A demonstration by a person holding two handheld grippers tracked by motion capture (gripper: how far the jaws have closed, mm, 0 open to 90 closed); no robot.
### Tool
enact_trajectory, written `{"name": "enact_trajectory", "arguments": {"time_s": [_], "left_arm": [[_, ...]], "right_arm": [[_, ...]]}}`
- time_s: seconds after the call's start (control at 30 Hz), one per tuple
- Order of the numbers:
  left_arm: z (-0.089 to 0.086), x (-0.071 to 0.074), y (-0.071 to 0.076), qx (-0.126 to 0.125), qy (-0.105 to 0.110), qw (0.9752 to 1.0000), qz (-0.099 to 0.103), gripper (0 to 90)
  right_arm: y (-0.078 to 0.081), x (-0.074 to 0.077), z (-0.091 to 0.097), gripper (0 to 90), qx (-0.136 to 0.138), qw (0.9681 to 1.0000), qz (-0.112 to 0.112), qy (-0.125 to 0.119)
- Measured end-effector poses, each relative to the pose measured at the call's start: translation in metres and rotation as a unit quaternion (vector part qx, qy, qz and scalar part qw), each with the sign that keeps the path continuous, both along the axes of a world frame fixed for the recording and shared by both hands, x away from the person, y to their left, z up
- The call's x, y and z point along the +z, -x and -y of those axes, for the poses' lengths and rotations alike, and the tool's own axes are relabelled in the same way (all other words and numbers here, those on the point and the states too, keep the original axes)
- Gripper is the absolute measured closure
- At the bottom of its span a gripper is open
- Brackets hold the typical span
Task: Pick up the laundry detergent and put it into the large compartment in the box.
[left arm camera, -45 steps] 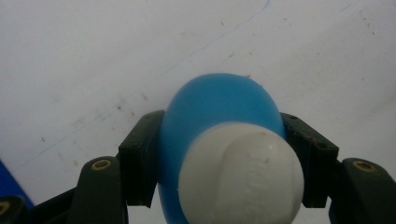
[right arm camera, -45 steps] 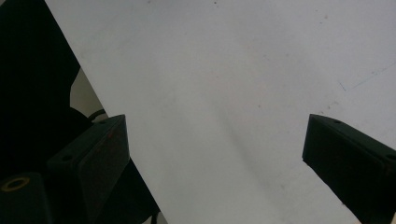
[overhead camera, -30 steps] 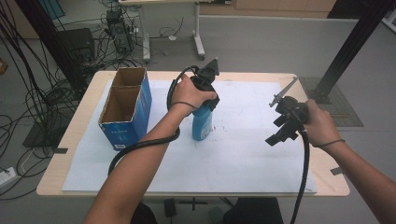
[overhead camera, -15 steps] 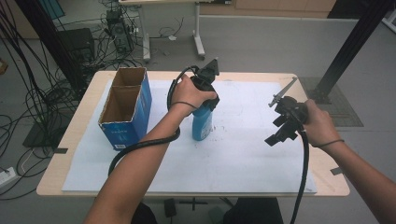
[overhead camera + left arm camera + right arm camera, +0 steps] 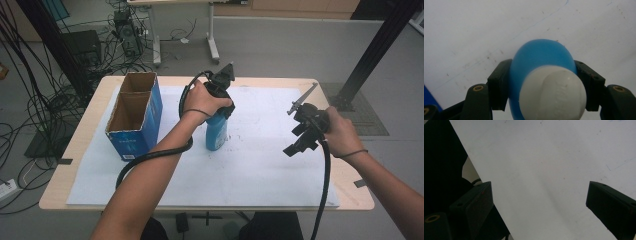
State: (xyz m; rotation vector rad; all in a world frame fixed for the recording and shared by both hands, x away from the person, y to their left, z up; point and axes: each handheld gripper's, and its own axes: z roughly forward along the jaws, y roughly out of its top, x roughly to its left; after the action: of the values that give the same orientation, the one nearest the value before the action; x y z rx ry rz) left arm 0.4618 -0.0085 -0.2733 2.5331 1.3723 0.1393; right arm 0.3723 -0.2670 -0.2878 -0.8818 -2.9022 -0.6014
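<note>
Under the left gripper (image 5: 218, 107), a blue bottle (image 5: 217, 132) stands upright on the white sheet (image 5: 260, 165). Left gripper points straight down from above, jaws clamped on the bottle's upper body, one pad on each side. In the left gripper view the bottle (image 5: 544, 72) sits right between the pads, white cap (image 5: 552, 93) nearest the camera, blue shoulder bulging past it, sheet (image 5: 474, 30) beyond. Left hand (image 5: 204, 98) wraps the gripper body, cable looping back along the forearm.

Left of that gripper, near but apart: blue box (image 5: 134, 116), top open, two compartments side by side, inside contents not visible.

Right gripper (image 5: 296, 145) is well to the right of the bottle, held in the air by the right hand (image 5: 340, 132), tilted down toward the sheet. Its jaws stand wide apart, nothing between them; right gripper view shows bare sheet (image 5: 544, 170) in the gap (image 5: 539, 202) and a dark area past the sheet's edge at left.

Table (image 5: 360, 200) edge shows around the sheet.
</note>
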Motion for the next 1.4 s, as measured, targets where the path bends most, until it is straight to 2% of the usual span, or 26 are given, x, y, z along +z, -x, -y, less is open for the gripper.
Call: {"name": "enact_trajectory", "arguments": {"time_s": [1.4], "left_arm": [[0.0006, -0.0001, 0.0010, 0.003, -0.001, 1.0000, 0.003, 37.5]], "right_arm": [[0.0001, 0.0002, -0.0002, 7.6, -0.001, 1.0000, 0.000, -0.001]]}}
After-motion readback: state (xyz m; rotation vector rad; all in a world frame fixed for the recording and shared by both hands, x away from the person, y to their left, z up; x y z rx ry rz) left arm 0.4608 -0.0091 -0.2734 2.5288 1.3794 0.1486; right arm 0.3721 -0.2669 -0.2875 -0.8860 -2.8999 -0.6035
